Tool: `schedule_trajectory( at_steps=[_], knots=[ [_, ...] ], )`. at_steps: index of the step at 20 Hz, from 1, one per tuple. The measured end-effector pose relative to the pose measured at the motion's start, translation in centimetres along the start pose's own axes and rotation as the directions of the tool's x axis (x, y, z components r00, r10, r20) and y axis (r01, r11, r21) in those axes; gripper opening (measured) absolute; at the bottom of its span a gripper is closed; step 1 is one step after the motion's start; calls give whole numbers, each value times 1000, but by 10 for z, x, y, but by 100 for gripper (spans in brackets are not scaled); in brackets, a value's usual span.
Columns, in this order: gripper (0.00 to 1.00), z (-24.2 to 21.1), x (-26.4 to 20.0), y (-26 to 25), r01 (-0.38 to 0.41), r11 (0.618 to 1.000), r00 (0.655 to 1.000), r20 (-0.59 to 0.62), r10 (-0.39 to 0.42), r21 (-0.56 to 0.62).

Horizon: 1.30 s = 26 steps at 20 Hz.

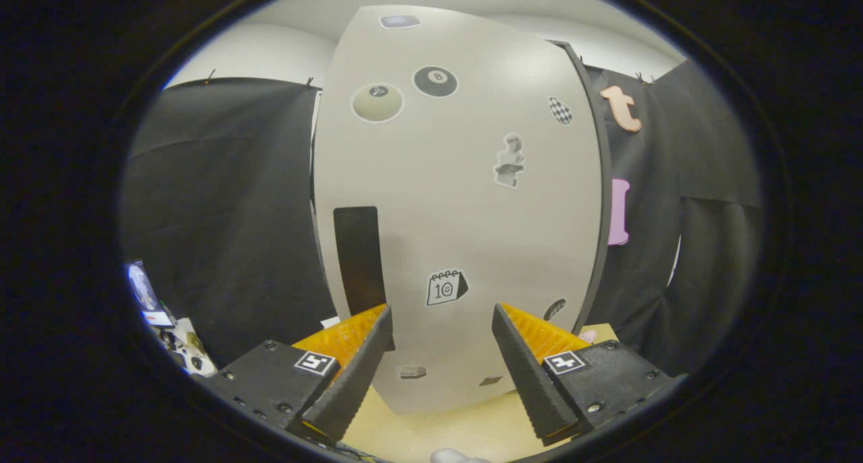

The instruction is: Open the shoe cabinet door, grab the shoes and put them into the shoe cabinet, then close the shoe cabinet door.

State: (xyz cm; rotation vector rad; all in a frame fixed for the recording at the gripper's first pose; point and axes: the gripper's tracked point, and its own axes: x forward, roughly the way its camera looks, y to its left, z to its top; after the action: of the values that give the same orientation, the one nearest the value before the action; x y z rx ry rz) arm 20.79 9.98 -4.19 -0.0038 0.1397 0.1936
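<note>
facing cabinet door (465,200), gripper (441,311) agape

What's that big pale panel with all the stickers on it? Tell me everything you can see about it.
It is the shoe cabinet door, a tall, smooth, off-white panel with a dark edge. It looks shut and stands upright on a light wooden surface. A black rectangular handle sits low beside one side edge. Stickers dot it, including two billiard balls and a calendar. The gripper, fingers apart, faces it without touching.
</note>
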Motion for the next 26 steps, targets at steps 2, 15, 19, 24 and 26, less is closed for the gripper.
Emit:
schedule_trajectory(
  at_steps=[2, 15, 19, 24, 26],
  knots=[
    [98, 0, 4, 6, 12, 1000, 1000, -1, -12, 5],
    [97, 29, -57, -16, 106, 994, 992, 69, -107, 20],
    [97, 41, -96, -31, 151, 988, 983, 104, -153, 27],
    [97, 53, -144, -48, 193, 981, 971, 140, -196, 32],
    [97, 53, -161, -51, 206, 978, 967, 148, -208, 34]
  ],
)
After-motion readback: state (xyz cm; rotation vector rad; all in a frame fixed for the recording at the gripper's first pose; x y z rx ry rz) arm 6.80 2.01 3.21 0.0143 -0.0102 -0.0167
